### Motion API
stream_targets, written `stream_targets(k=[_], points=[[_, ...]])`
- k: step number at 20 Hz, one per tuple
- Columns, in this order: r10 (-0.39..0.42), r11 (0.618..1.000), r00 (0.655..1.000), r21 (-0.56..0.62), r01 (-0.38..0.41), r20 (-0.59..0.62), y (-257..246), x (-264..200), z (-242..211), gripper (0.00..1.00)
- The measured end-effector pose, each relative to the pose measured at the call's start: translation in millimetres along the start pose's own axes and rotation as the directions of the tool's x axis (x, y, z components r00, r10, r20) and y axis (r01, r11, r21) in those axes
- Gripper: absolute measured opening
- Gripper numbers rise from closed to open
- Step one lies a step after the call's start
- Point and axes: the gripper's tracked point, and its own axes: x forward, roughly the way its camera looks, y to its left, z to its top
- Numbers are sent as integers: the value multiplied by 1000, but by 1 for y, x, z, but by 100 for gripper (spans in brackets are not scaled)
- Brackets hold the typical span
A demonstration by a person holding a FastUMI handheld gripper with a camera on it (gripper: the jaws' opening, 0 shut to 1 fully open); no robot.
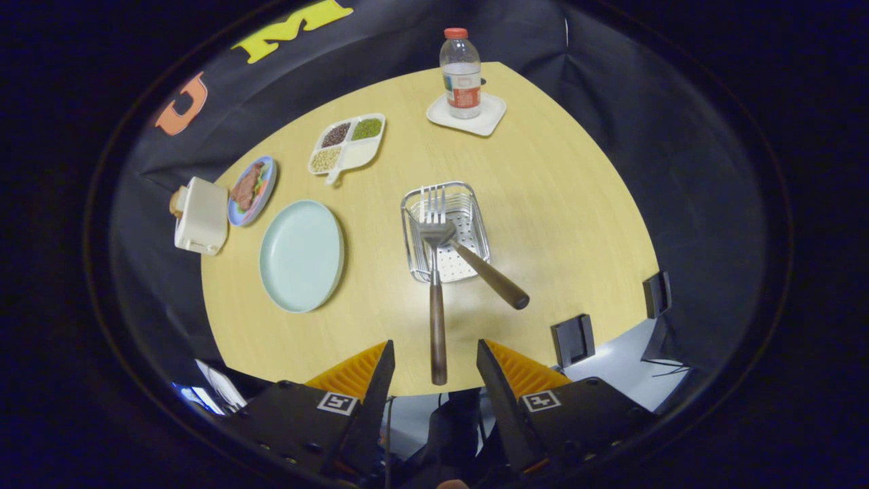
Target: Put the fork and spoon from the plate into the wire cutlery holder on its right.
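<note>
The wire cutlery holder (pixel 475 207) stands on the round wooden table to the right of the pale green plate (pixel 302 255), whose surface is bare. The fork (pixel 437 319) has its tines down inside the holder, and its dark wooden handle rises toward me, ending between my fingertips. The spoon (pixel 490 275) sits in the holder too, its bowl beside the fork's head and its handle leaning out to the right. My gripper (pixel 435 344) hovers above the holder, open, with a gap on each side of the fork handle.
Beyond the holder a plastic bottle (pixel 461 75) stands on a white coaster. Left of it are a divided dish of beans (pixel 347 142), a small plate of food (pixel 251 190) and a white toaster (pixel 201 216). Two black brackets (pixel 574 339) sit at the table's near right edge.
</note>
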Motion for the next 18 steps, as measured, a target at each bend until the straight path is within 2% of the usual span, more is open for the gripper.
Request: stream_targets(k=[5, 7, 9, 10, 12, 16, 18], points=[[-17, 1000, 999, 23, 17, -40, -3, 32, -9, 72], [-30, 999, 998, 25, 31, -51, -5, 38, -14, 44], [-54, 998, 997, 19, 55, -54, -8, 34, -15, 10], [-71, 997, 997, 7, 71, -39, -10, 27, -13, 10], [-50, 999, 998, 18, 51, -44, -6, 16, -13, 2], [9, 997, 998, 74, -4, -66, 2, 8, -11, 2], [21, 996, 1000, 81, -20, -18, 2, 4, -1, 29]])
